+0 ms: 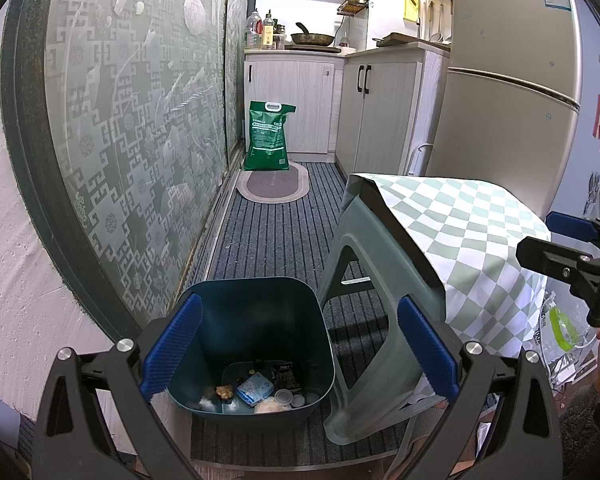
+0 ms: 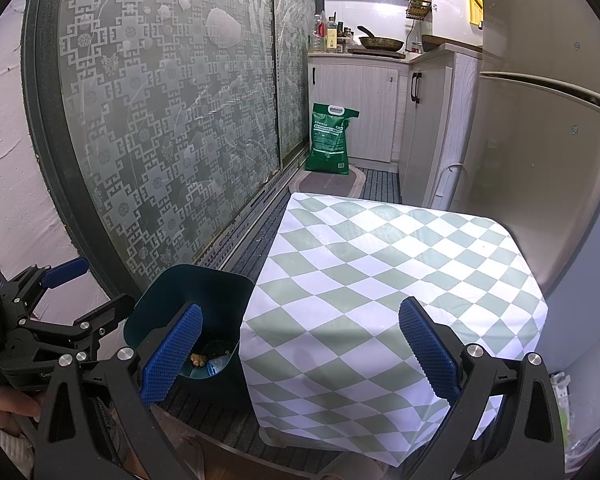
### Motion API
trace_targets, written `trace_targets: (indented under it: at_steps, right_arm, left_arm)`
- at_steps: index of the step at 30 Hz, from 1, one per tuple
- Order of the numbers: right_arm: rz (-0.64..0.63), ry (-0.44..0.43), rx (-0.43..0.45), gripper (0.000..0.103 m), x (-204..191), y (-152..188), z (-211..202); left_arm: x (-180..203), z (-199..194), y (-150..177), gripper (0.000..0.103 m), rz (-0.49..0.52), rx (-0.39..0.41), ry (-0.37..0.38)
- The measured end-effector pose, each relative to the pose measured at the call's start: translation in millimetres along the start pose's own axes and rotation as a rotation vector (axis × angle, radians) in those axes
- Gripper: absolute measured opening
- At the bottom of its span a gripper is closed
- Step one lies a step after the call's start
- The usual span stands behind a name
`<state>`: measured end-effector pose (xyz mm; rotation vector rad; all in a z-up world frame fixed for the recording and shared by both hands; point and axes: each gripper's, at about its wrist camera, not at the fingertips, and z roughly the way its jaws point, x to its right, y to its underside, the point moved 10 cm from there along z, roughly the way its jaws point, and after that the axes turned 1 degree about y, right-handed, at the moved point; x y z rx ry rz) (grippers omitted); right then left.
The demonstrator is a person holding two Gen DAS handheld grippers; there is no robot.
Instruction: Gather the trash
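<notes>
The jaws of the left gripper [image 1: 300, 354] and right gripper [image 2: 300, 354] are spread, empty; litter is seen in the bin [image 1: 256, 308] beside the bench's [image 2: 380, 264] left edge.

Bin [image 1: 252, 344] on the floor mat [image 1: 276, 240] just left of the cloth-covered stool [image 1: 384, 320], scraps [image 1: 256, 394] in the bin's bottom, sliding door [image 1: 140, 140] to the left, sack [image 1: 268, 136] far behind against the cabinets [image 1: 300, 104], fridge [image 1: 508, 92] behind right, pan [image 1: 312, 38] on the counter [image 1: 400, 46].

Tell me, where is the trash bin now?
The trash bin stands on the striped carpet, left of the covered stool, near the patterned glass door.
</notes>
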<state>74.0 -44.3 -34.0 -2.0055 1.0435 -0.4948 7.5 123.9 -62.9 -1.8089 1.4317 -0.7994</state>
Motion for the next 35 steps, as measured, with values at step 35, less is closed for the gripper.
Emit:
trace_targets:
  at_steps: [35]
  right_arm:
    - [-0.002,0.002,0.000,0.100,0.1,0.1,0.6]
  left_arm:
    - [4.7,-1.0,-1.1,0.100,-0.004,-0.001,0.000]
